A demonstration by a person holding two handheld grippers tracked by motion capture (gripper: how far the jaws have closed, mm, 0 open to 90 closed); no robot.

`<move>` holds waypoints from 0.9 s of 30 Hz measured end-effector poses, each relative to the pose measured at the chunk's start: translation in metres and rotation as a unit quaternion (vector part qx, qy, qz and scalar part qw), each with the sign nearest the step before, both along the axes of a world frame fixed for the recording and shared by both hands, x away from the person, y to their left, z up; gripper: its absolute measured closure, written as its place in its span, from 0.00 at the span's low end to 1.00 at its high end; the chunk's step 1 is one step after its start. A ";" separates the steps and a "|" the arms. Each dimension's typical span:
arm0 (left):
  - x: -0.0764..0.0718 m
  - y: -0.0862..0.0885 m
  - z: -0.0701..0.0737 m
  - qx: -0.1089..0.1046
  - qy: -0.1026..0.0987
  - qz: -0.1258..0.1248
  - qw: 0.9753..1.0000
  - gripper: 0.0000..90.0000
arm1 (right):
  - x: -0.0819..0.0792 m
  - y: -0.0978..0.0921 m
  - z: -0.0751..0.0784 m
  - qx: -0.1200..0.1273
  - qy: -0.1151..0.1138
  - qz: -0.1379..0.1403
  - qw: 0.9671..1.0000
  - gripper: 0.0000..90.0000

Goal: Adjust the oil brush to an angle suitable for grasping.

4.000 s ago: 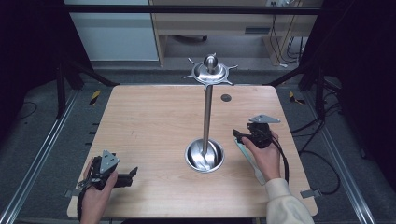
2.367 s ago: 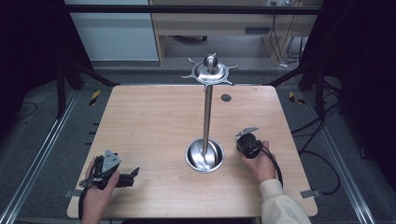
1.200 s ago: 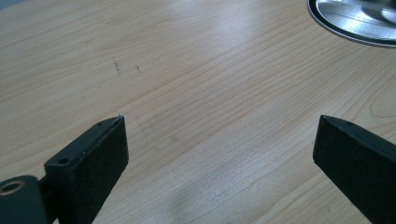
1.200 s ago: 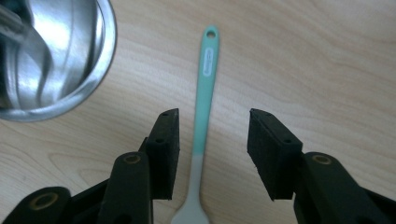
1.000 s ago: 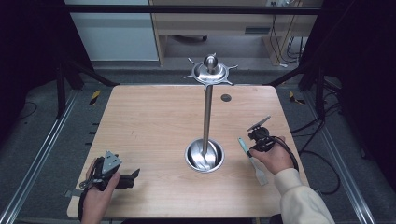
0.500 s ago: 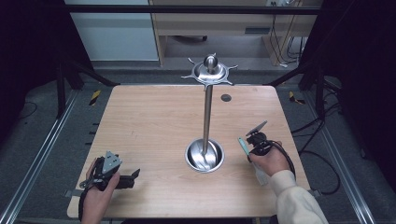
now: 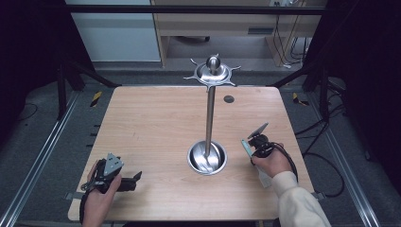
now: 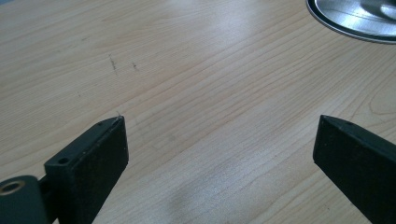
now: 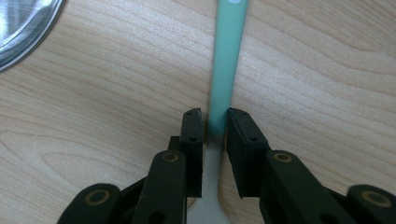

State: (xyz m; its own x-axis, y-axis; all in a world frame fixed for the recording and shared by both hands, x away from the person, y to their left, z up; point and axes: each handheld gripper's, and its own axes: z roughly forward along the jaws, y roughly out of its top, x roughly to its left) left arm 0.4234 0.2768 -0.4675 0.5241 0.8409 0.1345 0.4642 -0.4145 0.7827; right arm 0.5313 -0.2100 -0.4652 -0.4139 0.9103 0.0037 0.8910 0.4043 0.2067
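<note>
My right gripper point(image 9: 215, 122) has edged toward the counter's point(image 7: 156, 123) right edge since a second ago; its fingers clamp the spoon point(image 9: 226, 56), seemingly flat beside the stand point(image 7: 208, 158); left gripper point(image 8: 219, 140) rests released, with bare wood ahead.

Surface point(image 7: 156, 127): pale wood, marked with fine brown grain lines.
Spoon point(image 9: 227, 60): mint-green handle with a small white dot near its far end; the part toward the bowl is pale grey-white.
Right hand-held gripper point(image 9: 215, 122): black jaws, with brass-coloured rivets set in black links.
Left hand-held gripper point(image 8: 219, 149): matt black jaws; a grey plate is carried on top in the high view.
Stand point(image 7: 209, 118): polished silver pole, silver round base and silver top disc.
Sleeve point(image 7: 298, 203): cream-white.
Floor point(image 7: 42, 142): dark grey.
</note>
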 end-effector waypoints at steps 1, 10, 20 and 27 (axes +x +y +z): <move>0.000 0.000 0.000 0.001 0.000 0.000 1.000 0.03 | 0.000 0.001 0.000 -0.004 0.000 -0.001 1.000 0.86; 0.001 0.000 -0.001 0.002 0.002 -0.001 1.000 0.03 | 0.001 -0.001 -0.001 -0.003 0.006 -0.008 1.000 0.89; 0.001 0.000 -0.001 0.001 0.005 -0.002 1.000 0.03 | 0.000 -0.006 0.011 0.015 -0.012 -0.008 1.000 0.91; 0.001 -0.001 -0.001 0.002 0.005 -0.002 1.000 0.03 | -0.010 -0.019 0.058 0.057 -0.078 -0.009 0.995 0.91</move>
State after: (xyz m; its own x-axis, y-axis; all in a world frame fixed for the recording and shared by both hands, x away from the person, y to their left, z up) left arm 0.4240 0.2761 -0.4684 0.5293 0.8380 0.1323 0.4695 -0.4193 0.7770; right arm 0.5212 -0.2291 -0.4073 -0.4017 0.9147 0.0454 0.8514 0.3547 0.3863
